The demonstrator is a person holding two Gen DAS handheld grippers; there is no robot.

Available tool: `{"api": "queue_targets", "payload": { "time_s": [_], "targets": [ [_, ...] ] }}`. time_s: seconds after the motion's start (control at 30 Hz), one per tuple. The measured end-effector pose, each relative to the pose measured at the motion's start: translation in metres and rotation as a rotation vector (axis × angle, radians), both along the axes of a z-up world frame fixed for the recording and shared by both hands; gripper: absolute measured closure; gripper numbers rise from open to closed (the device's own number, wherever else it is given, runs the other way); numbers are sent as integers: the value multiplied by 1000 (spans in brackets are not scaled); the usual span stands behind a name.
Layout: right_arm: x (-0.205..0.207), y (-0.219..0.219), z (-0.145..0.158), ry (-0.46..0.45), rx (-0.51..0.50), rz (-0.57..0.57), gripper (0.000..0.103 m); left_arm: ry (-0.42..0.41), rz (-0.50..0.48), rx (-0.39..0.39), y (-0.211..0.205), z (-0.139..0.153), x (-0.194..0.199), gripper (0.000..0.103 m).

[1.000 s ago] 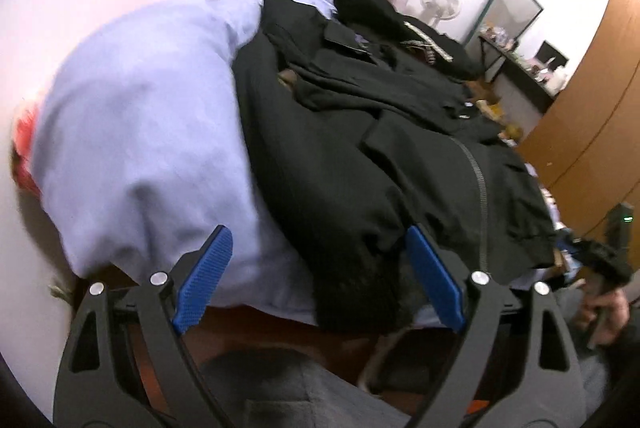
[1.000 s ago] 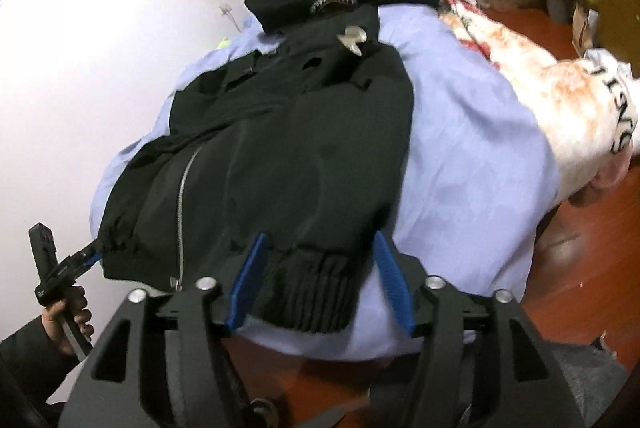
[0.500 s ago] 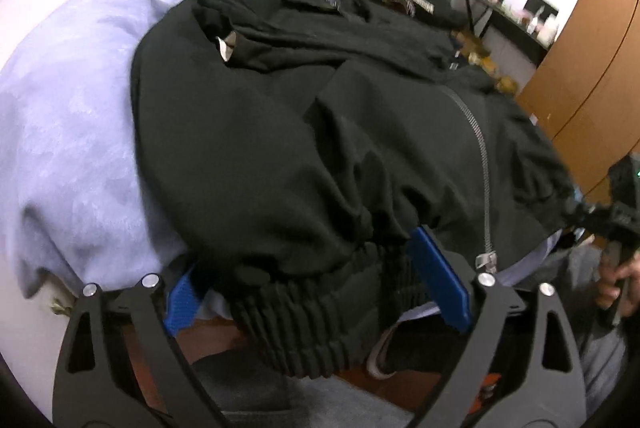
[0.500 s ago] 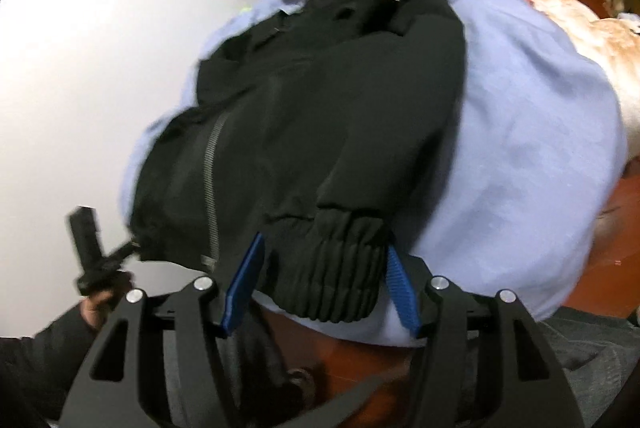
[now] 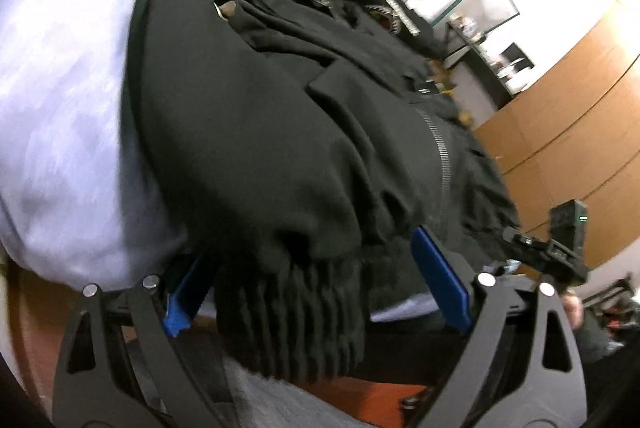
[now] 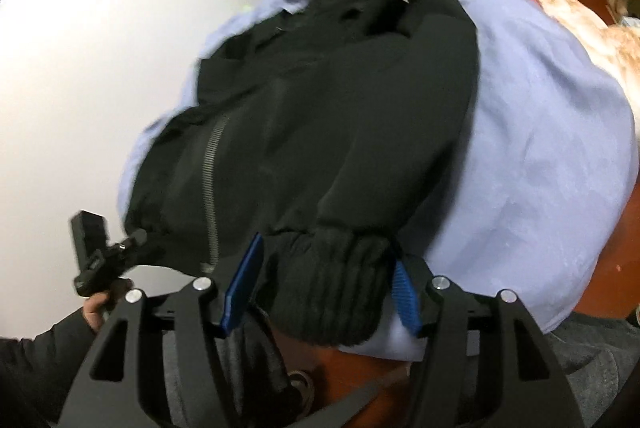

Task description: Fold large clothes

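The black jacket lies flat on the blue bed cover, not folded yet. The left gripper and right gripper are both wide open, each around 1 ribbed cuff, not squeezing. All folding is left.

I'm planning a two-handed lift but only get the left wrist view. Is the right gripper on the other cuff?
Observer: Yes. The right cuff sits between the open fingers of the right gripper, not yet pinched.
Operator: What lies beside that sleeve?
Observer: Blue sheet, with a floral blanket beyond it.
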State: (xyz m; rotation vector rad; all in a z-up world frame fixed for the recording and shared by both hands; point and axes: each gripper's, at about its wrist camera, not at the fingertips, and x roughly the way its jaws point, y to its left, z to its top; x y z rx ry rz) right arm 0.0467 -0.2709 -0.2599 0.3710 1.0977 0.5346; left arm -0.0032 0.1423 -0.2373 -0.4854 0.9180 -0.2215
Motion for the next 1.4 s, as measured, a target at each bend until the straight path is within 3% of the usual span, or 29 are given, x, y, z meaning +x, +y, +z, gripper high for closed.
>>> {"api": "queue_targets", "payload": {
  "time_s": [0.13,0.23,0.3,0.33,0.37,0.47,0.6,0.73,0.8,0.87,0.93,0.97,1.07,1.23,1.4],
  "targets": [
    [6,2,-7,36,-4,-10,39,32,37,55,-10,-2,15,13],
    [11,0,-8,61,61,-19,34,51,44,63,-14,0,20,13],
    [8,-2,2,51,126,-15,36,43,35,58,-12,5,18,21],
    [2,-4,13,23,175,-6,41,25,32,70,-11,13,15,38],
    [-3,-7,22,-16,217,-7,44,9,28,82,-11,20,13,46],
    [-4,-10,23,-6,280,-49,43,-37,-5,70,-10,38,5,46],
    [8,6,-4,88,55,-110,43,46,-26,122,-11,29,23,41],
    [13,6,-14,126,111,-142,42,70,-20,129,-12,20,33,37],
    [13,2,-15,156,142,-155,48,63,-24,129,-13,21,33,40],
    [13,-4,-14,153,183,-155,64,67,-25,87,-8,21,32,52],
    [11,-7,-12,135,213,-147,73,83,-27,72,-5,23,35,61],
    [8,-10,-12,136,217,-148,76,77,-44,87,-7,27,35,68],
    [5,-20,-3,116,242,-160,80,54,-72,107,-10,42,33,75],
    [-4,-31,34,48,339,-154,83,-50,-36,14,0,81,22,79],
    [-18,-46,73,-24,436,-139,83,-150,-76,-36,-3,123,3,80]
  ]
}}
